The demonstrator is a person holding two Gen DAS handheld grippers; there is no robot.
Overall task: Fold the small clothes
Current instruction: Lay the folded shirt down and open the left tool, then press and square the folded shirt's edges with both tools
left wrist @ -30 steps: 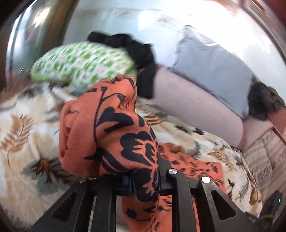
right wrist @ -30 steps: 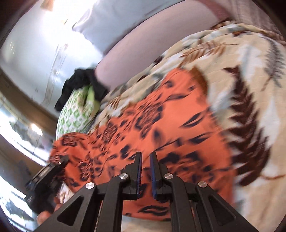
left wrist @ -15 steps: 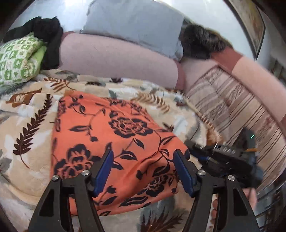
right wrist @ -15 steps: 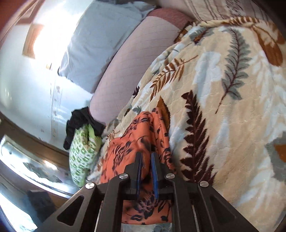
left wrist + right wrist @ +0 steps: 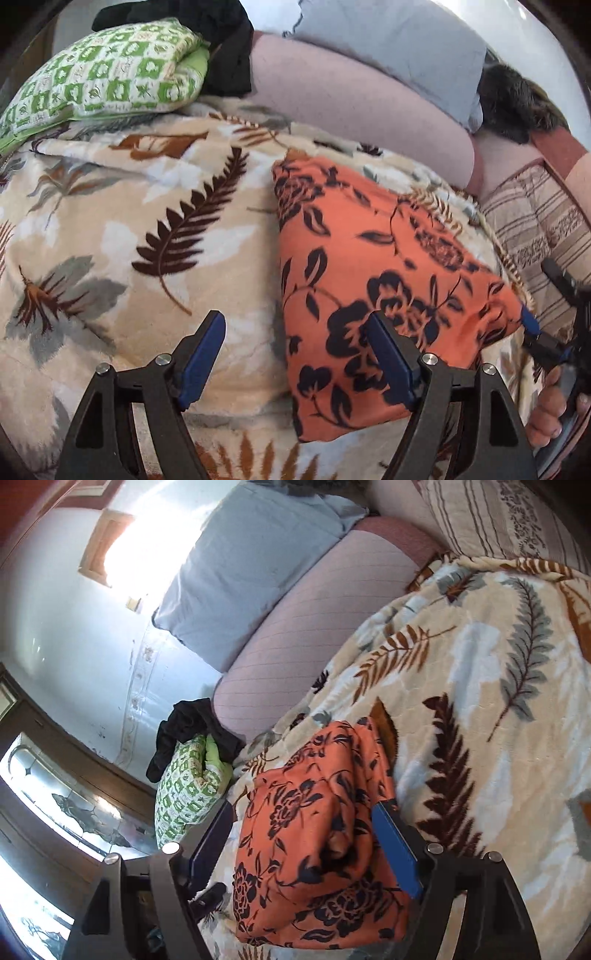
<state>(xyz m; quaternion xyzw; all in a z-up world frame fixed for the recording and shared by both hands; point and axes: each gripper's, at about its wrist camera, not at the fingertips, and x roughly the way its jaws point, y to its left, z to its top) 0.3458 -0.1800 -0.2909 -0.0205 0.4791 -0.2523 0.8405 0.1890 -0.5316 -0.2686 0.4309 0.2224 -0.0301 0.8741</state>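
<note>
An orange cloth with black flowers [image 5: 373,266] lies folded on a leaf-print blanket [image 5: 129,229]. My left gripper [image 5: 295,354] is open; its right finger is over the cloth's near left part, its left finger over the blanket. My right gripper [image 5: 306,834] is open too, its jaws on either side of the folded cloth [image 5: 317,849]. In the left wrist view the right gripper's blue fingertip [image 5: 530,323] sits at the cloth's right corner.
A green patterned pillow [image 5: 99,77] with a black garment [image 5: 221,48] on it lies at the back left. A pink bolster [image 5: 351,96] and a pale blue pillow [image 5: 399,40] run along the back. A striped cover [image 5: 535,214] is to the right.
The left gripper let go of the cloth and opened a second ago, then shifted left. The right gripper opened from shut in the last half second. The cloth now lies folded.
</note>
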